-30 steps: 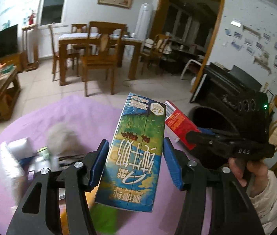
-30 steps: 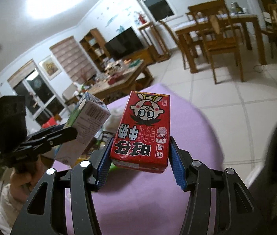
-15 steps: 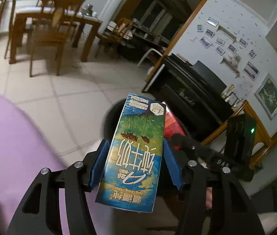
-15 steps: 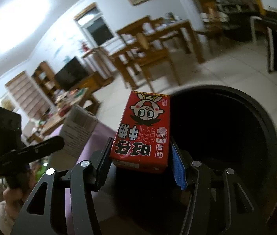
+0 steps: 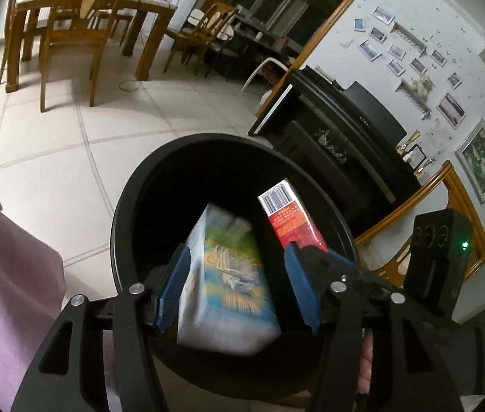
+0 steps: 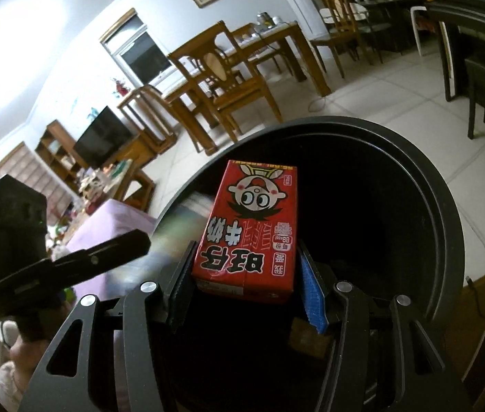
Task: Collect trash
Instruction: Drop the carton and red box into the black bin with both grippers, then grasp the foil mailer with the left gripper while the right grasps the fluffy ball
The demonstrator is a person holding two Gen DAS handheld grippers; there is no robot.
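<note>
here, both grippers hang over the mouth of a round black bin (image 5: 129,206) that stands on a pale tiled floor (image 5: 53,144).

at the far left of the left wrist view a purple cloth (image 5: 9,274) drapes off the edge of the bench. next comes the left gripper (image 5: 235,285), whose jaws are opening: the blue-and-green milk carton (image 5: 228,285) sits blurred between the blue pads, tilted, with a clear gap beside the right pad (image 5: 299,292), so the grip looks let go and the carton is inside the ring of the bin's rim. to its right the red milk box (image 5: 290,219) stands upright over the bin, barcode side showing, and past it the right gripper's black camera block (image 5: 441,257) with a green light.

in the right wrist view, the left gripper's black body (image 6: 53,261) reaches in from the left, above a person's hand (image 6: 19,350). in the middle the right gripper (image 6: 245,288) stands about half open and clamped on the red milk box (image 6: 252,226), a pad against each side, cartoon face upward, held above the dark inside of the bin (image 6: 448,240). behind it stand a wooden dining table (image 6: 276,37) and chairs (image 6: 228,79).
</note>
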